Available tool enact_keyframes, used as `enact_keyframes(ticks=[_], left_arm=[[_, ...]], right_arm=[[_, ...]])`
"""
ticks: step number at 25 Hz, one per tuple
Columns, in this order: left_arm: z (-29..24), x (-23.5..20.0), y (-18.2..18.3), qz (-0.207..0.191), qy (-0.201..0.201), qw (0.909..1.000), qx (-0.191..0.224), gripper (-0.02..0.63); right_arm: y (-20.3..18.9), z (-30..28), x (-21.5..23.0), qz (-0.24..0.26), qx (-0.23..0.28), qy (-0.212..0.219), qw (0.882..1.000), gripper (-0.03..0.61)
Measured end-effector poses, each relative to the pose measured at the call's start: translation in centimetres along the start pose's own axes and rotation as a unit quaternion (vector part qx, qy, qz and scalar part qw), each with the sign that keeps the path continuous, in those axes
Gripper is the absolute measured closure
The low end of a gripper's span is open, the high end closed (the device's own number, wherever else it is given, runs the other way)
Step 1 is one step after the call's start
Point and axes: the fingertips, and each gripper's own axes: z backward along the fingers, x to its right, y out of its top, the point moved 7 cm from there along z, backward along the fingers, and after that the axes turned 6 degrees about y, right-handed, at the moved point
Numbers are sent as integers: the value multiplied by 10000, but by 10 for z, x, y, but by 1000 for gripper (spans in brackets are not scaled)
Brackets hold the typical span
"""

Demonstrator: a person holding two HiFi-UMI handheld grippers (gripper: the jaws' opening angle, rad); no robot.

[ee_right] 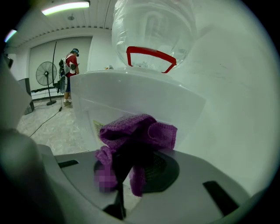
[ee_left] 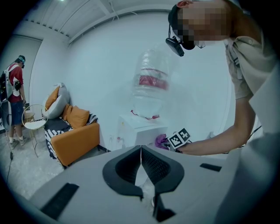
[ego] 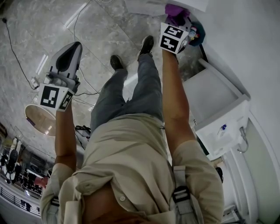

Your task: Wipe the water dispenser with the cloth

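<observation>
The white water dispenser (ee_right: 131,94) carries an upturned clear bottle (ee_right: 153,30) with a red handle. My right gripper (ee_right: 131,153) is shut on a bunched purple cloth (ee_right: 135,131), held close in front of the dispenser's upper front panel. In the head view the right gripper (ego: 175,27) and the cloth (ego: 176,13) sit at the dispenser's edge (ego: 148,5) at the top. The left gripper view shows the dispenser (ee_left: 142,129), its bottle (ee_left: 151,83) and the cloth (ee_left: 161,141) from a distance. My left gripper (ee_left: 141,151) is shut and empty, held off to the left (ego: 65,61), away from the dispenser.
An orange sofa (ee_left: 72,131) with cushions, a small round table (ee_left: 34,124) and a person (ee_left: 15,87) stand far left. A floor fan (ee_right: 46,74) is behind. Cables (ego: 26,65) cross the marble floor. A white cabinet-like unit (ego: 218,109) stands at the right.
</observation>
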Motion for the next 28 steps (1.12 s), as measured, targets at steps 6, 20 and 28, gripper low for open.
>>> enact_keyframes(ticks=[6, 20, 28], left_arm=[[7, -7, -12, 107, 93, 9999, -13, 592], [13, -8, -30, 223, 171, 9996, -65, 592], [2, -2, -27, 156, 103, 9998, -78, 592]], right_arm=[[10, -13, -53, 36, 62, 421, 9991, 526], [22, -43, -149, 555, -13, 1536, 9866, 526], [6, -44, -107, 481, -128, 1296, 9903, 526]])
